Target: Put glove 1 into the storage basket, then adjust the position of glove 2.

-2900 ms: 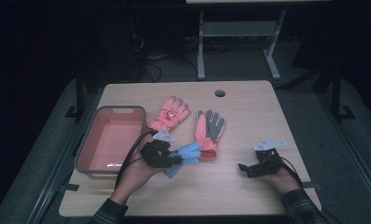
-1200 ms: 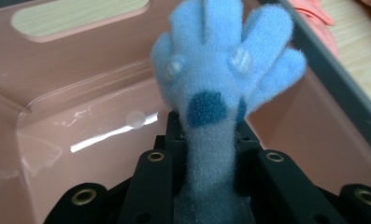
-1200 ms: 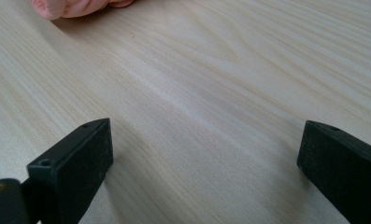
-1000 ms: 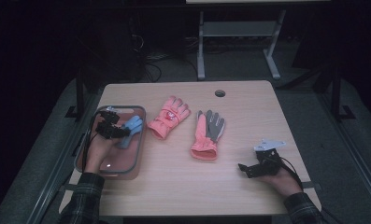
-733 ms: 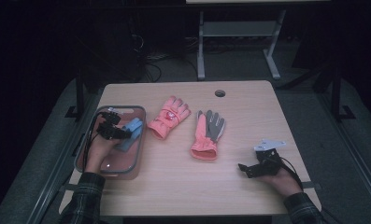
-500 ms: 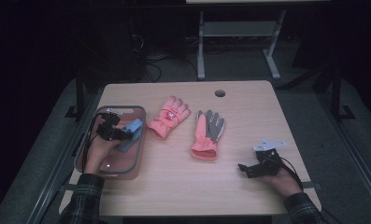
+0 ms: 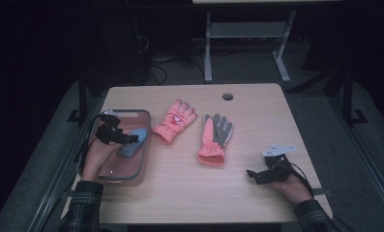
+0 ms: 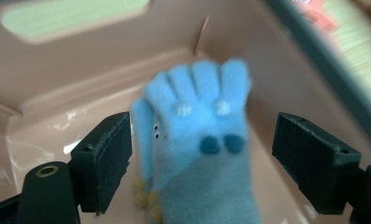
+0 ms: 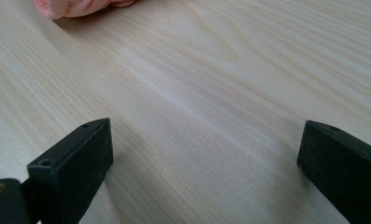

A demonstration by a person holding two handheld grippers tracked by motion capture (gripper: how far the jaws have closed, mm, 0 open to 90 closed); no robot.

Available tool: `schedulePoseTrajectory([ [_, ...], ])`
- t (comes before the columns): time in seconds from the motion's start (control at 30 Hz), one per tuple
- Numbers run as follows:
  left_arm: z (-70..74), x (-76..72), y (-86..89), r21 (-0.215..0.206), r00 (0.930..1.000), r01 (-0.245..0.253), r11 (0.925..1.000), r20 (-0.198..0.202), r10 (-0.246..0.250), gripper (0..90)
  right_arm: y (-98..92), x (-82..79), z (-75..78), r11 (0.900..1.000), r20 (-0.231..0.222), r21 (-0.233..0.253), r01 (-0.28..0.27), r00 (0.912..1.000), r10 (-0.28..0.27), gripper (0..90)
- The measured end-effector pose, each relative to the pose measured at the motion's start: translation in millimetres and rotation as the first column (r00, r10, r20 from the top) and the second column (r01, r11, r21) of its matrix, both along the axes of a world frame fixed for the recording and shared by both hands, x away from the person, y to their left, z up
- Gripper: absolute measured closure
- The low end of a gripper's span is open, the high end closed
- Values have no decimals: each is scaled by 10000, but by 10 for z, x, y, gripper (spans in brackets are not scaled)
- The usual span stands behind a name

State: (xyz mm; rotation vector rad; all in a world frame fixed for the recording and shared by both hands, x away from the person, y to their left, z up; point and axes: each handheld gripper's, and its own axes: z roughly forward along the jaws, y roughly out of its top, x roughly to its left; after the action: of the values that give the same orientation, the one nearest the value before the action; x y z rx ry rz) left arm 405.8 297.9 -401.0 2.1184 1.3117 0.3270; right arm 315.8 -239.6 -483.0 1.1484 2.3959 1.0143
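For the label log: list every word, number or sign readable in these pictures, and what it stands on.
No readable text.
Blue glove in the bin: white and dark patches, no letters.
Pink glove: pale mark on its back, too small to read.
Grey-palmed glove, table: none.

Fuzzy blue glove [image 8: 199,154], fingers up, inside the pink bin [image 7: 131,175].

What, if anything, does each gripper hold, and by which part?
Nothing is held. The left gripper is open, its jaws apart on either side of the blue glove in the bin. The right gripper is open over bare table.
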Motion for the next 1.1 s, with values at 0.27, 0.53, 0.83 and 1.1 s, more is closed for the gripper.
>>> schedulePoseTrajectory([
  [0.27,215,-133,-131,-643,9977,518,9966,461,-489,195,0,1,0,10000,-1,-3,5,10000,-5,30],
  [0.53,385,-272,-364,-1278,9872,1434,9814,883,-1328,194,3,-1,2,10000,-16,3,33,10000,-33,30],
  [0.83,421,-469,-787,-1447,9638,2550,9561,1175,-2393,195,30,10,93,9999,-273,103,-51,9996,54,299],
  [1.1,321,-644,-1105,-1160,9408,3323,9360,1107,-3203,195,144,76,292,9985,-329,404,-374,9987,388,697],
])
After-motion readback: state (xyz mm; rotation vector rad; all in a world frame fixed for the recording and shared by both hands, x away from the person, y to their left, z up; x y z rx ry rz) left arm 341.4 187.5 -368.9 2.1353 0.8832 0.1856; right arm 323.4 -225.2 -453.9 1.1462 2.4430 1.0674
